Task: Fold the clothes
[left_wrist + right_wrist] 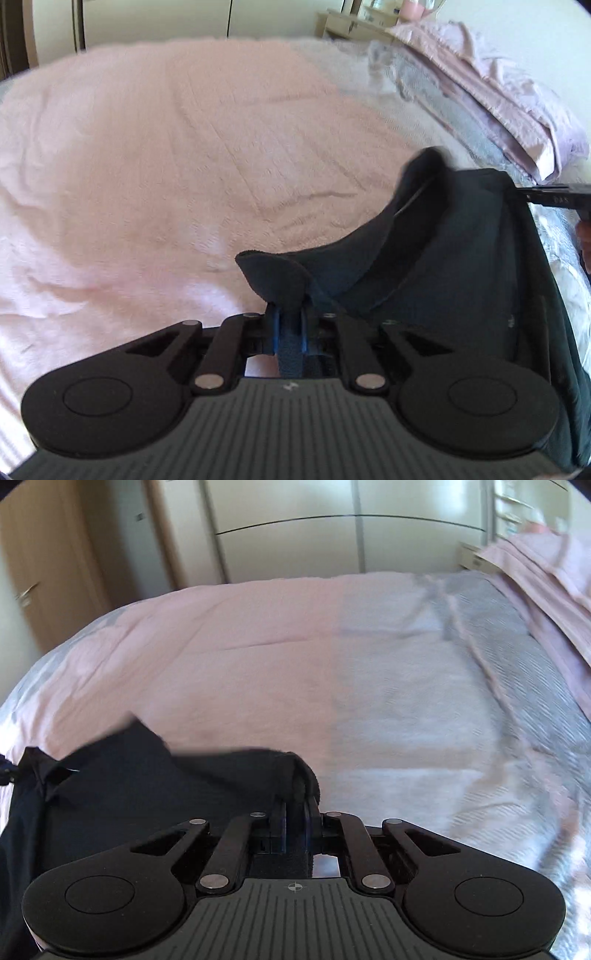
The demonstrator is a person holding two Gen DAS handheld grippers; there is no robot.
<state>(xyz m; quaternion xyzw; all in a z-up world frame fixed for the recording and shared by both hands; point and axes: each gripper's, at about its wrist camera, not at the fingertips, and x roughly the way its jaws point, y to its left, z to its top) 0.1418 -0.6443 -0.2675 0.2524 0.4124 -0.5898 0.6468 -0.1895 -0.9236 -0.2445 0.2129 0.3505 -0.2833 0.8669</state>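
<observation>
Both grippers are clamped on one dark garment (443, 251) held up over a bed (147, 166). Left gripper (290, 314) has its blue-padded jaws closed on a rolled edge of the cloth, which bunches over the fingertips and hides them; from there the fabric sags and runs to the right, where a small part of the other tool and a sliver of a hand (583, 240) are cut off at the frame edge. Right gripper (295, 805) likewise pinches a thick fold of the garment, and its fingertips are buried in the cloth. In that view the garment spreads leftward and down out of frame, so its type and full shape cannot be made out. Motion blur softens its upper edge. Below lies a pink bedspread (258, 646), and a folded pink blanket (498, 92) lies along the far right. Pale wardrobe doors (295, 546) stand behind.
</observation>
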